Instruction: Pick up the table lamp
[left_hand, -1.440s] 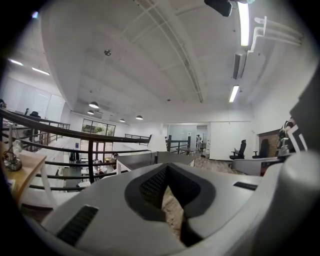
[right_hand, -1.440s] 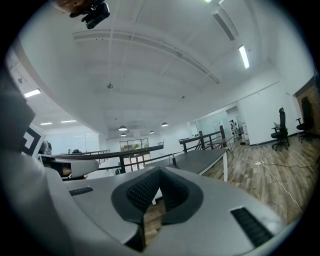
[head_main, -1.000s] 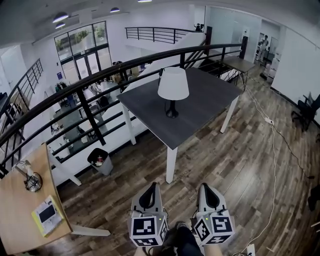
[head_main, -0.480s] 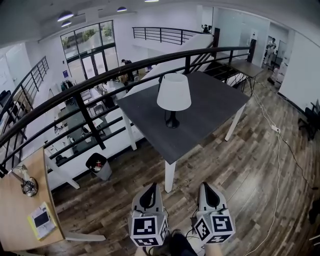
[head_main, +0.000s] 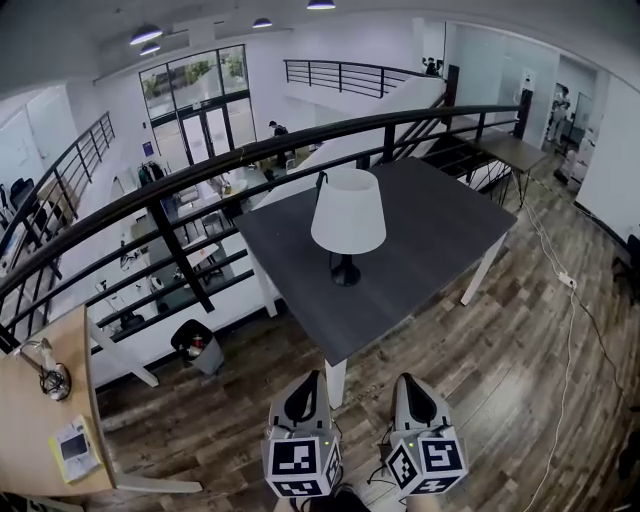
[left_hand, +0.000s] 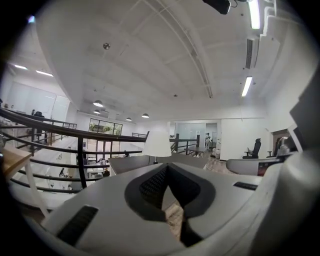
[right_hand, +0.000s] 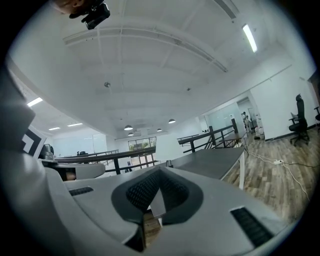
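The table lamp (head_main: 348, 212) has a white shade and a black stem and foot. It stands upright on the dark grey table (head_main: 440, 225), near the table's middle. My left gripper (head_main: 304, 378) and right gripper (head_main: 408, 380) are side by side at the bottom of the head view, over the wood floor, short of the table's near corner. Both point toward the table with nothing between their jaws. In the left gripper view the lamp (left_hand: 157, 142) shows straight ahead above the left gripper (left_hand: 167, 167), whose jaws meet. The right gripper (right_hand: 160, 170) is likewise shut, with the table (right_hand: 212, 161) ahead to its right.
A black railing (head_main: 200, 172) curves behind and left of the table. A black bin (head_main: 196, 346) stands on the floor to the left. A wooden desk (head_main: 35, 420) with small items fills the lower left. A cable (head_main: 566, 340) trails on the floor at right. A second table (head_main: 512, 152) stands far back.
The table and lamp have drawn nearer and sit lower and larger in the head view. Both grippers have come forward with it and stay shut.
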